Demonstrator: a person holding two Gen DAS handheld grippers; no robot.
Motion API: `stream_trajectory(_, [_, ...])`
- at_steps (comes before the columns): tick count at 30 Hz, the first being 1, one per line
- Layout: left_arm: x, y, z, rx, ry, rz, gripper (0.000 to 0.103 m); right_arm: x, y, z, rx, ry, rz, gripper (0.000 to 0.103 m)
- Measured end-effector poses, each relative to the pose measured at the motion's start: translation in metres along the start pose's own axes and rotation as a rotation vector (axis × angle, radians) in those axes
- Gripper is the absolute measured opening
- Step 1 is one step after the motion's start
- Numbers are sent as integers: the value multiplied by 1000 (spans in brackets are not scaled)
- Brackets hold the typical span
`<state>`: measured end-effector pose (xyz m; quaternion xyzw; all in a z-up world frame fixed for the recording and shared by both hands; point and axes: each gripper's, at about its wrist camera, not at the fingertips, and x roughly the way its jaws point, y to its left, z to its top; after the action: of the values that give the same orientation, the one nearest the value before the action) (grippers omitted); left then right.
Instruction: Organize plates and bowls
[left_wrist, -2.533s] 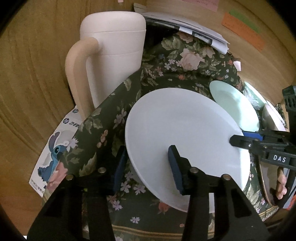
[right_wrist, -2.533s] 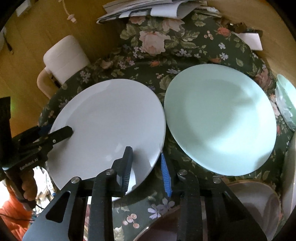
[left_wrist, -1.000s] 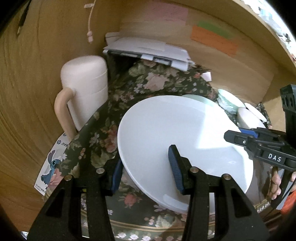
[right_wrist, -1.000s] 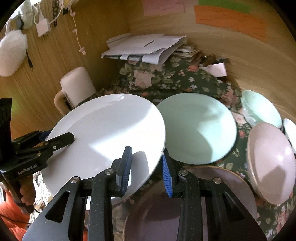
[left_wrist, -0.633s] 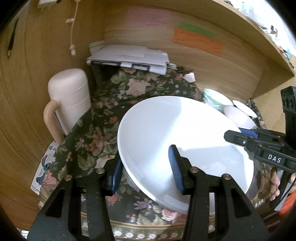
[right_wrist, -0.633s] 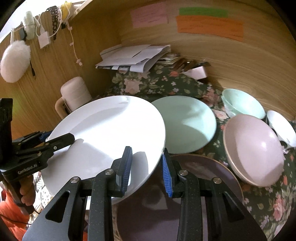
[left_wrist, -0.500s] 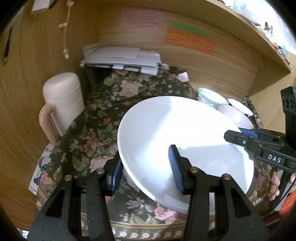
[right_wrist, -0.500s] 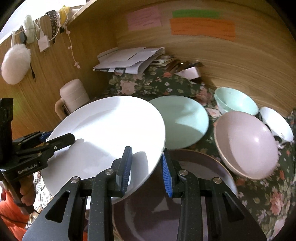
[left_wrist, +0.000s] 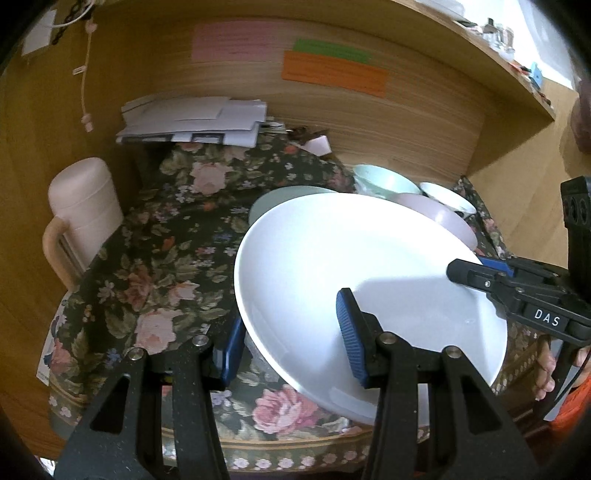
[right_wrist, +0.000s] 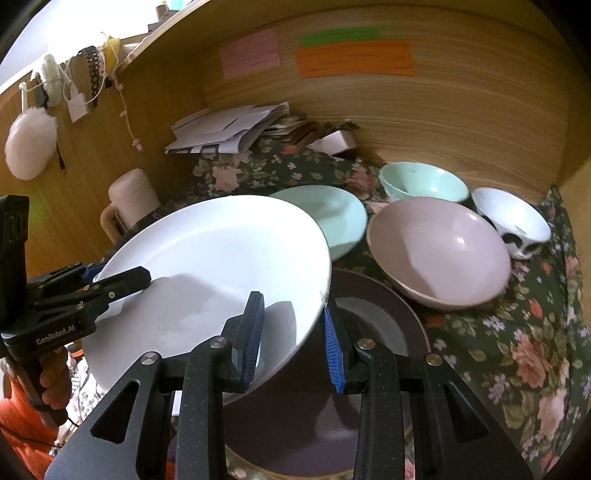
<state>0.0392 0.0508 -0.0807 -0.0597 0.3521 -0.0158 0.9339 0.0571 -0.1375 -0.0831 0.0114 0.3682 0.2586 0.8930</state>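
White plate (right_wrist: 221, 254), clamped at opposite rims by left gripper (left_wrist: 291, 332) and right gripper (right_wrist: 291, 328), risked slipping onto dark plate (right_wrist: 369, 332) below.

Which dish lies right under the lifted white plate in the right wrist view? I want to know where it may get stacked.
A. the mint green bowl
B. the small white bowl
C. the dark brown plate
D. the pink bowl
C: the dark brown plate shows directly beneath the near edge of the white plate, which both the left gripper and the right gripper clamp by the rim.
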Motion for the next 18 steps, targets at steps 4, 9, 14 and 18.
stream_trajectory(4, [2, -12, -2, 21, 10, -17, 47, -6, -7, -7, 20, -4, -17, 28])
stream_trajectory(9, [6, -24, -4, 42, 23, -35, 46, -12, -19, -18, 53, -2, -31, 28])
stream_trajectory(14, [13, -35, -8, 53, 44, -53, 46, -14, -28, -27, 76, 6, -46, 28])
stream_trajectory(18, [19, -42, -12, 62, 59, -63, 46, -13, -37, -34, 98, 19, -54, 28])
